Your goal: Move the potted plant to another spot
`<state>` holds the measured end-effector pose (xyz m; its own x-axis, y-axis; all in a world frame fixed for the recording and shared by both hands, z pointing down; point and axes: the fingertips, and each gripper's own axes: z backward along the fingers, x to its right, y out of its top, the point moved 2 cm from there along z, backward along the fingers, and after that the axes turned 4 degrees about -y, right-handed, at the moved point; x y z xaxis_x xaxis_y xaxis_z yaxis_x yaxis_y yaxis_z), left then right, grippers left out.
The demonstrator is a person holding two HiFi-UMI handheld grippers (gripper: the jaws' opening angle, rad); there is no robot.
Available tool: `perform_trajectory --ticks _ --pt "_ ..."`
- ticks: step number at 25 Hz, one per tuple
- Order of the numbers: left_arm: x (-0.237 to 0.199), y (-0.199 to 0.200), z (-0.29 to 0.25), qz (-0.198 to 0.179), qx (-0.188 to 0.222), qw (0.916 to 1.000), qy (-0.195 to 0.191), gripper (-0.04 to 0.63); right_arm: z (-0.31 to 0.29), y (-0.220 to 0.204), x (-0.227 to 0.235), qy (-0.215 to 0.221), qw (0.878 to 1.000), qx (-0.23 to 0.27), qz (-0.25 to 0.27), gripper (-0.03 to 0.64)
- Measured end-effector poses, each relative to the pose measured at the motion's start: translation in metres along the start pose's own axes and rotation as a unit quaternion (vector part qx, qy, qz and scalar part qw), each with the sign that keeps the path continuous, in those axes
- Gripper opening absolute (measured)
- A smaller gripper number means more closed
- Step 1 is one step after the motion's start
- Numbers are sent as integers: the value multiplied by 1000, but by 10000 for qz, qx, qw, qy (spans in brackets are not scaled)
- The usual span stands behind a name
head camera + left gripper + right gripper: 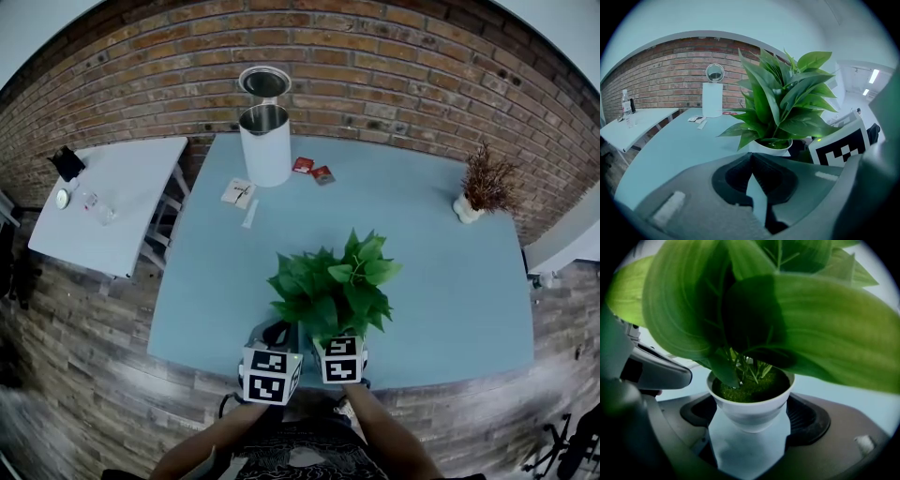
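The potted plant (333, 286), broad green leaves in a small white pot (752, 404), stands near the front edge of the light blue table (450, 281). In the right gripper view the pot sits between the two dark jaw pads of my right gripper (752, 414), which is shut on its sides. I cannot tell whether the pot rests on the table or hangs just above it. My left gripper (751, 157) is shut with nothing in it, just left of the plant (780, 105). Leaves hide the right jaws in the head view.
A tall white canister with an open lid (266, 141) stands at the table's back. Red packets (313, 170) and white cards (238, 192) lie near it. A dried plant in a small pot (483, 187) is at the back right. A white side table (108, 202) stands left.
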<state>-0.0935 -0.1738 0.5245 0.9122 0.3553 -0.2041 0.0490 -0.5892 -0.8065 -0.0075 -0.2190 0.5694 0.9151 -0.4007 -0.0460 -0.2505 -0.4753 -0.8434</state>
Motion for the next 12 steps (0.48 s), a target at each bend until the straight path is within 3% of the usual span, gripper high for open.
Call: perform_trajectory --ticks 12 --pt "40 6 -19 -100 -18 9999 -114 -3 15 -8 43 -117 9999 -29 -124 465"
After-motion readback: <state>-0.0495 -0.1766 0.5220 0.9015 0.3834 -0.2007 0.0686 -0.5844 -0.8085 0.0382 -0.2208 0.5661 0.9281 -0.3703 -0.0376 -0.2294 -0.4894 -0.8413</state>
